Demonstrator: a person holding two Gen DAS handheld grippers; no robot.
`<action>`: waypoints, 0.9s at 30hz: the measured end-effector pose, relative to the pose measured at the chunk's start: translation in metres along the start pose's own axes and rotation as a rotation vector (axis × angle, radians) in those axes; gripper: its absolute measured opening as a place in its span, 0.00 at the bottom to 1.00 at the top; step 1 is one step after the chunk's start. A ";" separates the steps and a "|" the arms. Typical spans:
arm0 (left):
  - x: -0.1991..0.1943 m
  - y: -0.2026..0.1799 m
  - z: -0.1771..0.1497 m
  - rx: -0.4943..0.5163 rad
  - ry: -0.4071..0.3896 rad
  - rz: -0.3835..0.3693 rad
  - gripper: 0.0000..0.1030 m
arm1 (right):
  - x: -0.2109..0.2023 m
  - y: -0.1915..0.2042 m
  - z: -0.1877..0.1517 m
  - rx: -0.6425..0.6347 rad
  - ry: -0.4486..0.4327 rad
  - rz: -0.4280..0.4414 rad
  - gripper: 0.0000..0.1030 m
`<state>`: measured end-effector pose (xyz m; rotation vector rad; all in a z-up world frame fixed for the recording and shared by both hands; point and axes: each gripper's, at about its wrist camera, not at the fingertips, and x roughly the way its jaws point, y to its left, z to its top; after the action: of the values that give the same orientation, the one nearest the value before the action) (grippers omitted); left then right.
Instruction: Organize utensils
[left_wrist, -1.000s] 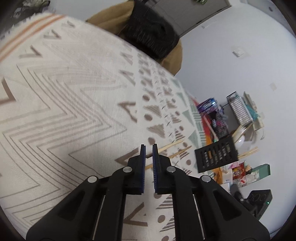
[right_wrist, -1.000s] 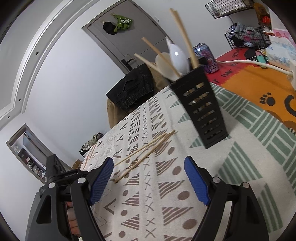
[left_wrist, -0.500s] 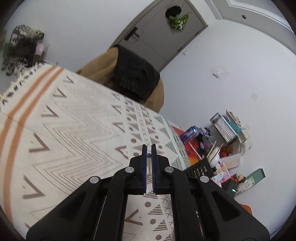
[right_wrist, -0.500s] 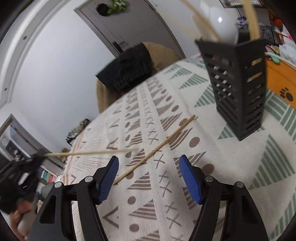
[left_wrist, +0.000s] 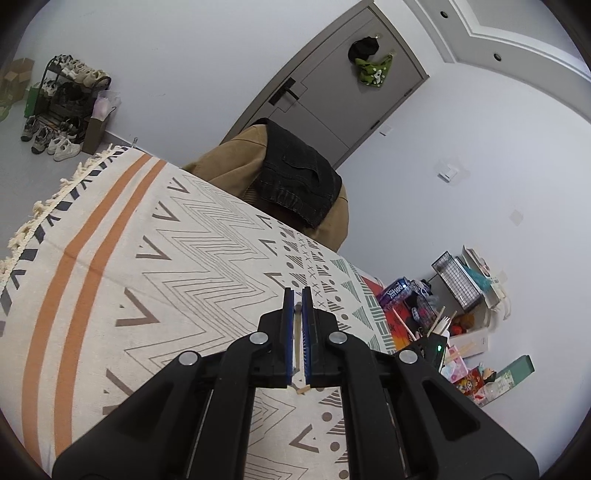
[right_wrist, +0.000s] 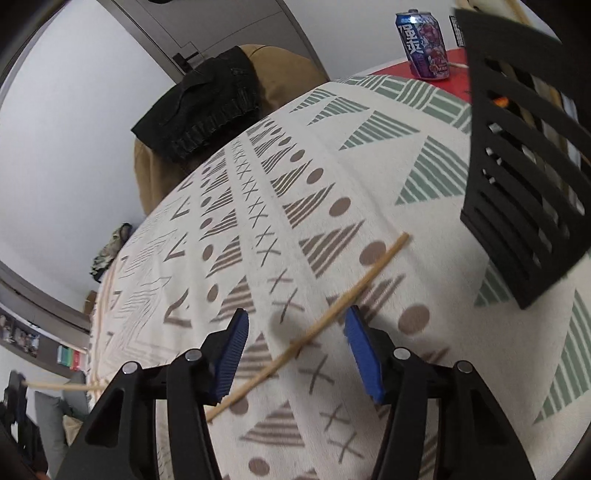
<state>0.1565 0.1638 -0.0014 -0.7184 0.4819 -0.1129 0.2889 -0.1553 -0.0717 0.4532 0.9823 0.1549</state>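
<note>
The left claw (left_wrist: 297, 328) pinches one chopstick (left_wrist: 297, 332) above the surface; the right claw (right_wrist: 295, 350), spread, straddles the last chopstick (right_wrist: 325, 317) lying near the black holder (right_wrist: 517, 192); both remain unstowed.

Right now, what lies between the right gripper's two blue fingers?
A single wooden chopstick lies slanted on the patterned tablecloth between the open right gripper, seen in the right wrist view.

Cream tablecloth (right_wrist: 295, 206), brown-green geometric print; black slotted holder (right_wrist: 524, 192); tan chopstick (right_wrist: 332, 310).
</note>
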 end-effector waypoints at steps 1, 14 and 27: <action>0.000 0.001 0.000 -0.001 0.000 0.000 0.05 | 0.000 0.001 0.002 -0.004 -0.002 -0.014 0.52; -0.004 -0.001 0.003 0.004 -0.012 0.018 0.05 | 0.002 0.009 0.013 -0.049 -0.017 -0.042 0.08; -0.007 -0.046 -0.004 0.080 -0.018 -0.005 0.05 | -0.080 0.042 -0.016 -0.300 -0.130 0.291 0.05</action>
<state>0.1512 0.1294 0.0290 -0.6422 0.4556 -0.1293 0.2346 -0.1391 0.0005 0.3234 0.7468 0.5213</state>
